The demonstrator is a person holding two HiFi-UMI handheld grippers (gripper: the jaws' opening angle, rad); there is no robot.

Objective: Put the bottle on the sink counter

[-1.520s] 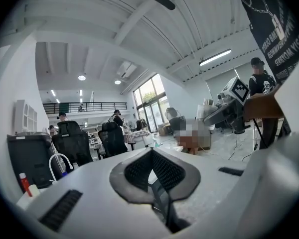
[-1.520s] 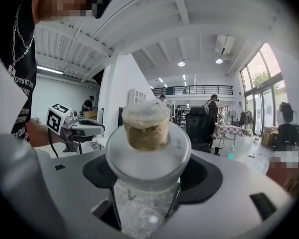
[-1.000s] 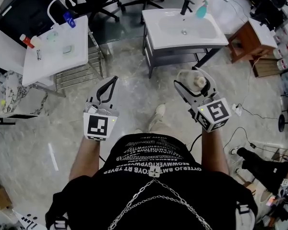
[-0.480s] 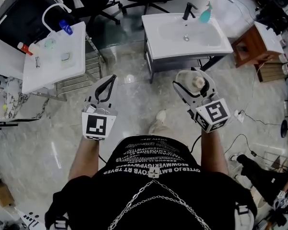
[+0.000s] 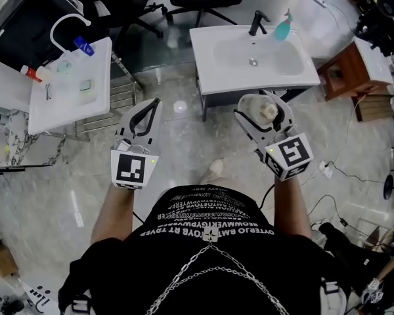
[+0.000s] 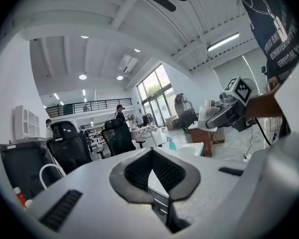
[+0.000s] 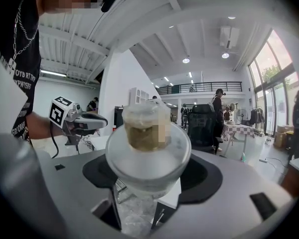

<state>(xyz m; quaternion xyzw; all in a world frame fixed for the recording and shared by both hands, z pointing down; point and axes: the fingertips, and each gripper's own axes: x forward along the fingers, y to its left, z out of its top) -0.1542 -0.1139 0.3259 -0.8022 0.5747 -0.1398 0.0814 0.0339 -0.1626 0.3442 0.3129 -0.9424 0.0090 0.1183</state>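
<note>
Clamping a bottle (image 5: 255,105) at centre right, the right claw (image 5: 261,112) hangs near the sink table (image 5: 210,77); left claw (image 5: 155,104) closed, empty; shirt lettering (image 5: 207,216) upside down.

The bottle (image 5: 264,113) is showing frosted white with a tan cap (image 5: 270,111). The right claw (image 5: 258,107) and left claw (image 5: 150,109) are showing pale grey with black pads, and their cubes (image 5: 288,156) are wearing black-and-white square markers. The table (image 5: 203,71) is looking white, the tap (image 5: 257,23) black, the second bottle (image 5: 282,26) teal. The floor (image 5: 177,149) is showing grey marbling.
</note>
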